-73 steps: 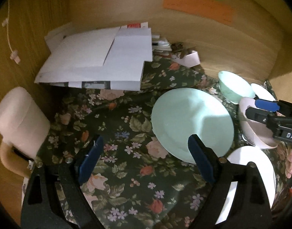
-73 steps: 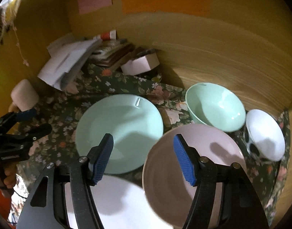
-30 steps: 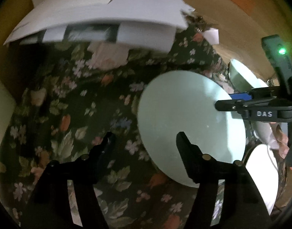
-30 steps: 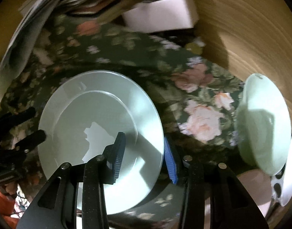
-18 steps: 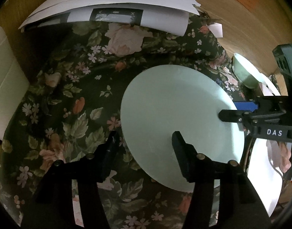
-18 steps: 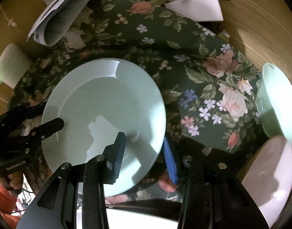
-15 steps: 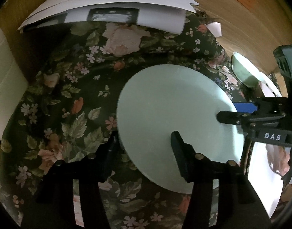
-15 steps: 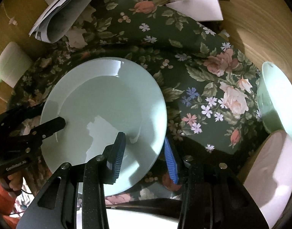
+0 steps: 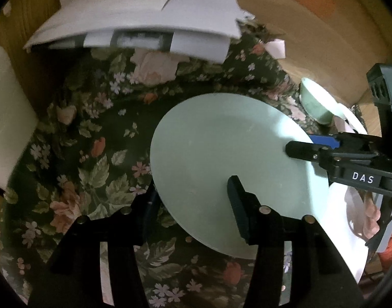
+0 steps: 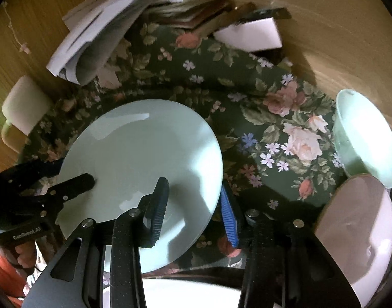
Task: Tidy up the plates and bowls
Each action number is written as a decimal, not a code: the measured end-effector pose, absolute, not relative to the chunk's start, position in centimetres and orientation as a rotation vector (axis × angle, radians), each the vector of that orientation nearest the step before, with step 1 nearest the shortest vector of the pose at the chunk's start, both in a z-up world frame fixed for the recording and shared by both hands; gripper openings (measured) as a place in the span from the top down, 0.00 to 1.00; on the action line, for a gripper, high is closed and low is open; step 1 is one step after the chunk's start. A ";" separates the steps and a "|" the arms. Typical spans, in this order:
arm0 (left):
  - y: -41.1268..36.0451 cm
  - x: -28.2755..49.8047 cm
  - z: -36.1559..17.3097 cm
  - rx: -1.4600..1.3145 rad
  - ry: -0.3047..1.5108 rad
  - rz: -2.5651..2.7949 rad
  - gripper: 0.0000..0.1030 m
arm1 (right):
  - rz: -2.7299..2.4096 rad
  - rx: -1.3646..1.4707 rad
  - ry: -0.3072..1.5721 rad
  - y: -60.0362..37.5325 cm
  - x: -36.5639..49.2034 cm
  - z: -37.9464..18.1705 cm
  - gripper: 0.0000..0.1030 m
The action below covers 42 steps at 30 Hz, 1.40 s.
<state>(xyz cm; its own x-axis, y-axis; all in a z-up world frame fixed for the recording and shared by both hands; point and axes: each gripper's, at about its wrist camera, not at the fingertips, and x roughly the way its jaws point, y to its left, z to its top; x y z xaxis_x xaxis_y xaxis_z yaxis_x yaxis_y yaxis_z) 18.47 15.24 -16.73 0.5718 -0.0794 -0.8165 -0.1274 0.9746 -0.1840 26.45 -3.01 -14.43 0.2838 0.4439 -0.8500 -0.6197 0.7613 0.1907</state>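
Nearest the right wrist camera, the white plate (image 10: 185,290) lies flat on the tabletop, partly under the near rim of the green plate (image 10: 144,148). That overlap suggests the white plate is meant as the base of a stack, though the frames do not settle this.

Just above it, the right gripper (image 10: 193,184) is clamped on the green plate's right rim, with 1 pad on the upper face and the blue pad beneath. The left gripper (image 9: 193,187) pinches the opposite rim the same way, 1 finger lying on top and the other tucked under the edge. With 2 grips on opposite sides, a wide, smooth plate stays level and cannot swing, which a single pinch at the rim would allow. The plate looks raised clear of the cloth (image 10: 260,102), with shadow beneath it, so it appears to be in carriage, not at rest.

To the right, the pink bowl (image 10: 362,231) and, beyond it, the green bowl (image 10: 365,136) sit close together near the wooden wall. This keeps the bowls grouped apart from the plates.

Farthest off, the papers (image 10: 93,33) are heaped against the back wall, out of the working area.
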 end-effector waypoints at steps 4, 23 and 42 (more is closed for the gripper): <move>15.0 17.7 -15.6 -0.220 0.940 0.031 0.50 | 0.722 -0.173 1.049 -3.7 26.3 -13.8 0.65; 11.4 13.1 -11.0 -0.157 0.822 0.007 0.50 | 0.708 -0.120 0.932 -7.3 22.2 -10.7 0.65; 6.5 9.9 -9.3 -0.112 0.772 -0.078 0.50 | 0.645 -0.054 0.855 -12.8 17.2 -9.3 0.65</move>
